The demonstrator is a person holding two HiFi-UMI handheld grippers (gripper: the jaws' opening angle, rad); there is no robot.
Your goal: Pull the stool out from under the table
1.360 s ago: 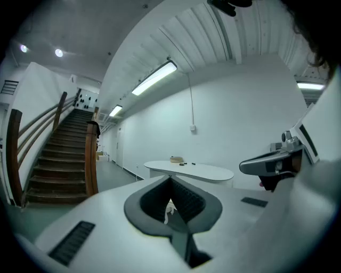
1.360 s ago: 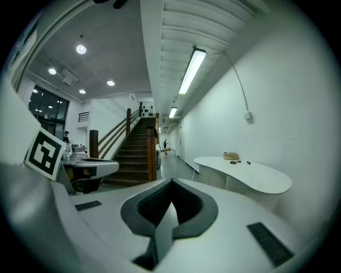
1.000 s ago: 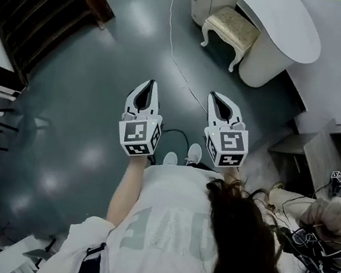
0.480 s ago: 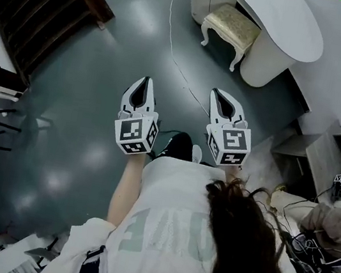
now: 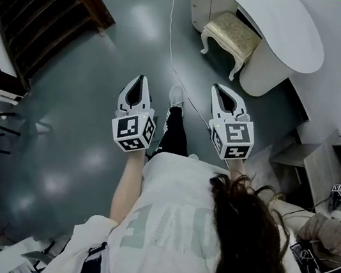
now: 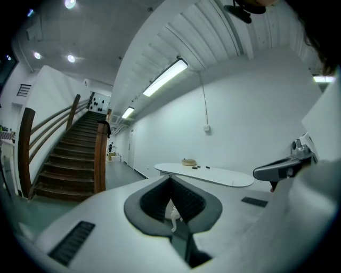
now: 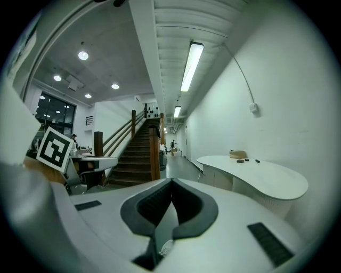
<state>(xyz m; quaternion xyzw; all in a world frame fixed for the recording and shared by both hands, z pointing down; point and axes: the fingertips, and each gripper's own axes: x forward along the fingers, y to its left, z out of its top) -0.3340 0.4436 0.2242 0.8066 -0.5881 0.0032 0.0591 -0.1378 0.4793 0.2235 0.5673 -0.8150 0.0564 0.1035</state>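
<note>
One cream, curved-legged stool [image 5: 231, 34] stands partly under the white counter [image 5: 285, 29], on glossy grey floor [image 5: 88, 86]. Left gripper [image 5: 141, 81] and right gripper [image 5: 220, 90] jaws are closed, empty.

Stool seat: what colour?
The stool seat is cream-beige, faintly patterned; best in the head view.

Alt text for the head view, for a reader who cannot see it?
Seen from above, a person holds the left gripper and right gripper, both shut and empty, over a grey floor; ahead, a cushioned stool sits partly under a curved white table.
</note>
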